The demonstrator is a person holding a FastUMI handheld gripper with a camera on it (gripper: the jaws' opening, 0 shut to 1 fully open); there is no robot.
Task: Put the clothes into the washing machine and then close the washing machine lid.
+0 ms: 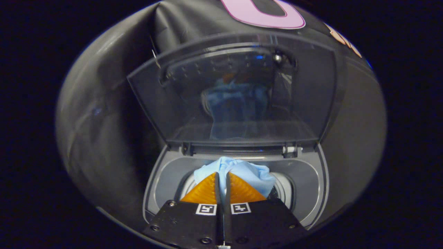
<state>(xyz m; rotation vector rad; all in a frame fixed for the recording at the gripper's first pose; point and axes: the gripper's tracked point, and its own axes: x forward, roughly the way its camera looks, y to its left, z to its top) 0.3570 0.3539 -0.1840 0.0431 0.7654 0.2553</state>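
The light blue garment (pixel 238 171) is pinched between the two fingers of the hand-held gripper (pixel 222 180), which are drawn nearly together with a fold of the cloth caught in the narrow slit between them. The bunched fabric billows out just ahead of the fingertips and to either side, hanging over the round drum opening (pixel 285 188) of the top-loading washing machine (pixel 311 180). Its grey top rim shows around the cloth. Beyond it the washing machine lid (pixel 235 90), a tinted see-through panel in a dark frame, stands raised on its hinges (pixel 290 150) at the back, and a dim blue reflection of the garment shows in it.

The cloth looks thin, soft and very light. It will drape and collapse rather than keep any shape, so a pinch on a gathered fold, as held here, should serve better than a grip on a single loose edge, which might slip free. When let go it should drop limply into the drum, though a trailing corner could lodge on the rim and foul the lid. The lid is stiff and hinged; it would be best pushed near its free top edge, far from the hinges.
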